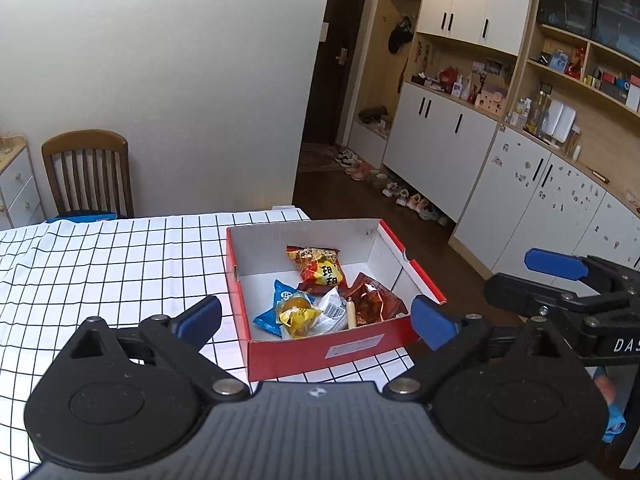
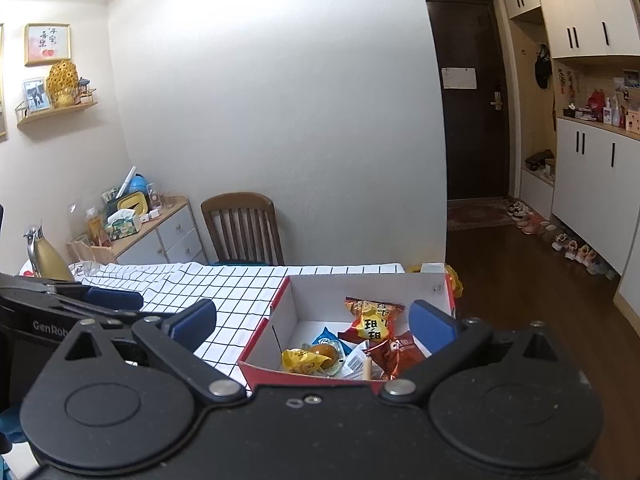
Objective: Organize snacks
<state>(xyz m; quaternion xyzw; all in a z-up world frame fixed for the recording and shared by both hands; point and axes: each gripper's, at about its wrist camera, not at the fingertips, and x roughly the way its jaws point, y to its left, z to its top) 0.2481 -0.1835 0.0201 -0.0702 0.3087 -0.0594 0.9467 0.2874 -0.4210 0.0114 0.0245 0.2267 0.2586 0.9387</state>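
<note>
Left tongs (image 1: 316,320) apart, right tongs (image 2: 314,326) apart marked "GenRob", red box (image 1: 320,354), orange snack bag (image 1: 318,266) printed "甜甜"

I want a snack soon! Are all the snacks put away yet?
Looks nearly done: the snack packets all sit inside the red box on the checked tablecloth. The left gripper and right gripper are open and hold nothing. No loose snacks show on the cloth.
</note>
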